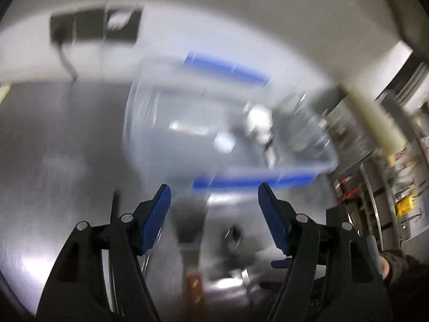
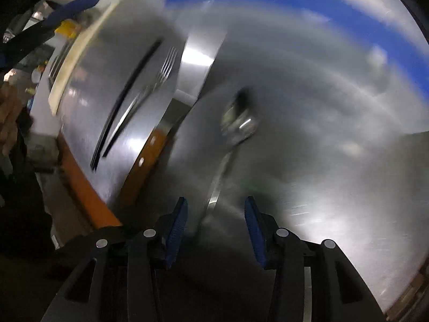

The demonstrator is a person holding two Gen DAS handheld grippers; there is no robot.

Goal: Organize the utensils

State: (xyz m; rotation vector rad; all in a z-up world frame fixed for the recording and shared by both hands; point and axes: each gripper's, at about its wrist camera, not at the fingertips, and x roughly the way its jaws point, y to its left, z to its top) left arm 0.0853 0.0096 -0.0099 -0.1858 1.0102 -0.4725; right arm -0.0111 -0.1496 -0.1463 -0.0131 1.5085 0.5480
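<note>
Both views are motion-blurred. In the right wrist view a metal spoon [image 2: 237,126] lies on the steel table, its handle running down between my open right gripper [image 2: 215,214] fingers. A scraper with a steel blade [image 2: 198,64] and wooden handle [image 2: 146,161] lies to its left, then a fork [image 2: 150,88] and a dark thin utensil [image 2: 128,86]. In the left wrist view my left gripper [image 1: 214,198] is open and empty above the scraper [image 1: 191,257] and spoon [image 1: 233,237], short of a clear bin with blue handles [image 1: 228,145].
The steel table [image 1: 67,147] ends at a white wall with a black outlet panel [image 1: 93,25]. Shelving with clutter [image 1: 388,174] stands at the right. A cream strip [image 2: 77,56] marks the table's edge, with a person's hand [image 2: 9,118] beyond it.
</note>
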